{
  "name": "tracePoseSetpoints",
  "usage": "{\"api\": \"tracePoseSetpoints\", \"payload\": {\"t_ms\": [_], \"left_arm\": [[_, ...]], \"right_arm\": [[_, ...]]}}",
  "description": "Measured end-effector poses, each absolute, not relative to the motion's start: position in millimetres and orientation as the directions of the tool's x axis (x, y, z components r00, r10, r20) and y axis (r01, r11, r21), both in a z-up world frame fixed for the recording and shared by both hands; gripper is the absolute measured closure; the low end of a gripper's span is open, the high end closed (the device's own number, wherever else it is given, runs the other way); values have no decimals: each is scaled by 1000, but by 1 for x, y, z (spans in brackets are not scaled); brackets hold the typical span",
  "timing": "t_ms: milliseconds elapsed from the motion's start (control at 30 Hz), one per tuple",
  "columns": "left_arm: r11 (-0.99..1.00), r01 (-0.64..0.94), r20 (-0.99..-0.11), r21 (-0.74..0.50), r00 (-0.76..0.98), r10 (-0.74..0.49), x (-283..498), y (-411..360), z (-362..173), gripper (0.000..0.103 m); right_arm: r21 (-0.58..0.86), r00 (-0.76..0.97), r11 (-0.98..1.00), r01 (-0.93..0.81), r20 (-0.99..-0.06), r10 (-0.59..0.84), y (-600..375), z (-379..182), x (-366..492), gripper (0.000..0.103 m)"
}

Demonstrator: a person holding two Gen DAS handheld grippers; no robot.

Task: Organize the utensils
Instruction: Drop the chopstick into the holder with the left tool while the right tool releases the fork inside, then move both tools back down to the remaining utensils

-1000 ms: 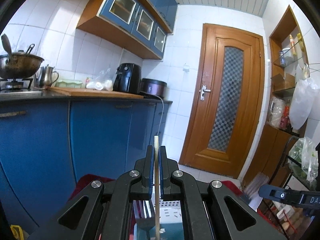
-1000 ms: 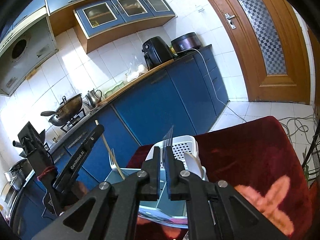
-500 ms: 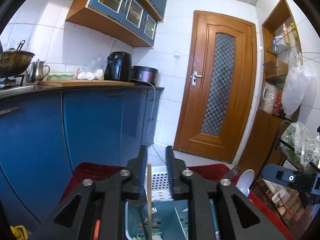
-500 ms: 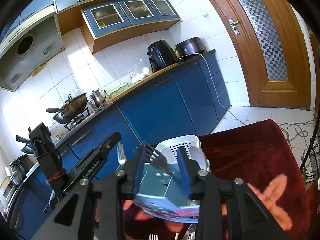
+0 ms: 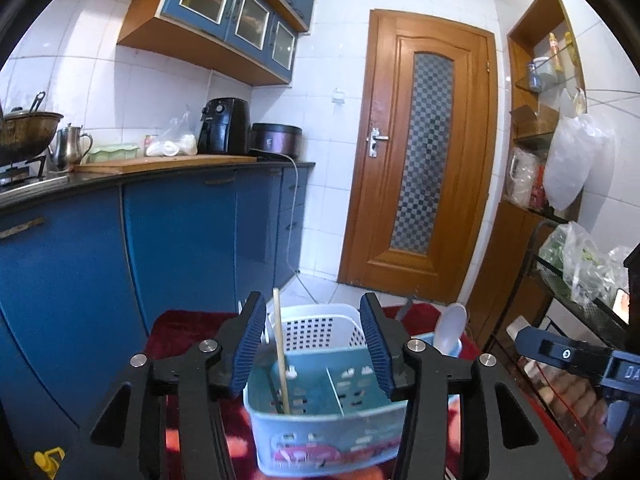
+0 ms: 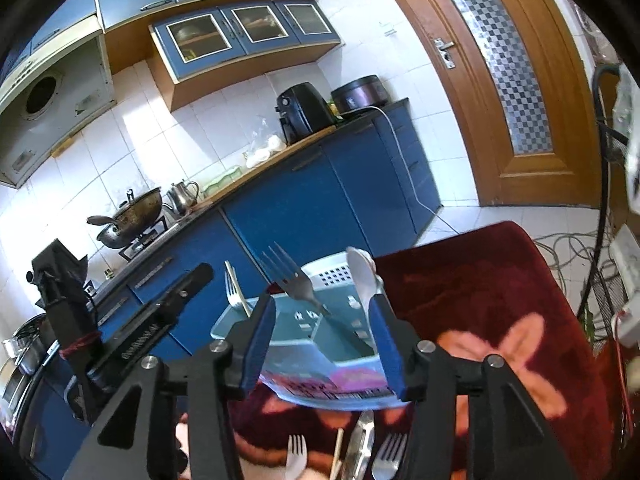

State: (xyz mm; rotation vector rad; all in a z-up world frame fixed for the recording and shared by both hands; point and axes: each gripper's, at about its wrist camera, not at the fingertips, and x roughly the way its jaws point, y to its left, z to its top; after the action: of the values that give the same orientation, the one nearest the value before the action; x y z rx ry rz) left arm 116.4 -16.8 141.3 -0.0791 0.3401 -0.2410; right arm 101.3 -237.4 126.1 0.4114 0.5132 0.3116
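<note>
A light-blue divided caddy [image 5: 320, 420] stands on the red cloth, with a white perforated basket [image 5: 316, 328] right behind it. My left gripper [image 5: 310, 298] hangs over the caddy with its jaws opening. A wooden chopstick [image 5: 282, 352] stands free between them in the left compartment, close to the left pad. My right gripper [image 6: 322, 300] is also opening, and a dark fork [image 6: 292, 276] leans loose in the caddy [image 6: 316, 368] between its jaws. A silver fork [image 6: 234, 292] and a white spoon [image 6: 360, 272] stand in the caddy too.
On the red floral cloth [image 6: 480, 280] in front of the caddy lie a white plastic fork [image 6: 296, 452], a chopstick [image 6: 338, 452], a knife [image 6: 360, 440] and a metal fork [image 6: 388, 456]. Blue kitchen cabinets [image 5: 180, 240] run along the left; a wire rack [image 5: 580, 292] stands at the right.
Both grippers were shut, the left on the chopstick and the right on the dark fork. Both have opened, both utensils now rest in the caddy, and both grippers have drawn back.
</note>
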Motion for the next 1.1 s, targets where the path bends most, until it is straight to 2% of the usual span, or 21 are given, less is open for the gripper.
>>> {"api": "tracePoseSetpoints", "payload": {"t_ms": [467,1100], "left_arm": [[969,204,-458,-141,854,-247,84,-11,124,49],[972,184,-640,-149,731,-237,69,-12,68,44]], "right_arm": [[401,782,912,-91,-538,315,-242,92,76,40],[371,685,929,9,-679,264,-254,29,56,39]]}}
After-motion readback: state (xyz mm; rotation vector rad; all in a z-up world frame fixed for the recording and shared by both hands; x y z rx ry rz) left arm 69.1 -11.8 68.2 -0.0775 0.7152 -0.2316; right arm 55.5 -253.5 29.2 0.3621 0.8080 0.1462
